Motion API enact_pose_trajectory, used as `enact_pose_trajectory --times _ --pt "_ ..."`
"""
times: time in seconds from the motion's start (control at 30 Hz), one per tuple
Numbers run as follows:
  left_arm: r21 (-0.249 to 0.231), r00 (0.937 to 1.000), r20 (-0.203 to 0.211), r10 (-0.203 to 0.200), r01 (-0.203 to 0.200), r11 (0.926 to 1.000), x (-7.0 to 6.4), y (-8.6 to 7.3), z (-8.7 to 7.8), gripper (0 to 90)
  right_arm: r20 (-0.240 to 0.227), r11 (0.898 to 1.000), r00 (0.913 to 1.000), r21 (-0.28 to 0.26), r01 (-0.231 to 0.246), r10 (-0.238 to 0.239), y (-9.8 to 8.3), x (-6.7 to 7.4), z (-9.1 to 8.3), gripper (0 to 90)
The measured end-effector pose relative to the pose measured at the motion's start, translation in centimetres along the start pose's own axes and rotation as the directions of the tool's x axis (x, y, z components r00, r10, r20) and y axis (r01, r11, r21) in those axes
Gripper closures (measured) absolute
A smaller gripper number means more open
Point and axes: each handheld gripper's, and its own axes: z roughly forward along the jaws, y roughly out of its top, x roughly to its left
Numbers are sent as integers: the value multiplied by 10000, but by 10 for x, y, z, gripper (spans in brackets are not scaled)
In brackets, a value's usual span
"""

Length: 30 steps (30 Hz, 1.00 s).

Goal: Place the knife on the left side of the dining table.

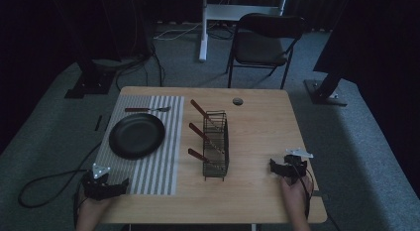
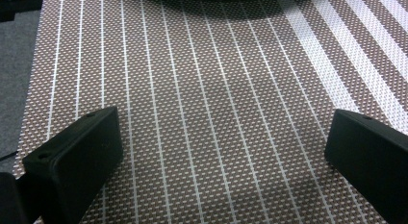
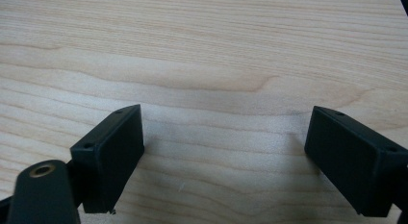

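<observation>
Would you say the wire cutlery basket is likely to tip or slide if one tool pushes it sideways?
The wire cutlery basket looks narrow and fairly tall, so a push near its top would probably tip it. Its open mesh suggests little weight, so a low push might slide it over the smooth table. The leaning wooden-handled utensils could shift its balance.

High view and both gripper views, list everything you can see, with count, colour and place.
table: one, light wood, centre
placemat: one, grey-and-white striped, table's left
plate: one, black, on placemat
fork: one, brown handle, placemat's far end
wire rack: one, black, table middle
utensils: three, brown handles, sticking out of rack
small disc: one, dark, far edge
chair: one, black, behind table
left gripper: black, jaws open, over placemat
right gripper: black, jaws open, over bare wood
</observation>
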Motion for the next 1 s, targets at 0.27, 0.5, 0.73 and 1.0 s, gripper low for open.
enact_pose_trajectory --times 0.27,0.5,0.73,1.0 --pt "84 10000 36 40 -40 10000 0 1 0 5 0 10000 10000 1 1 -1 0 0 0 126" --pt "185 9998 195 33 -36 9998 2 2 -1 5 1 10000 10000 1 1 -1 0 0 0 126" --pt "-103 9986 425 322 -318 9994 -3 10 -7 5 2 10000 10000 1 1 -1 0 0 0 126" --pt "-100 9936 947 622 -615 9981 -14 18 -9 5 2 10000 10000 3 5 -5 0 0 0 126"
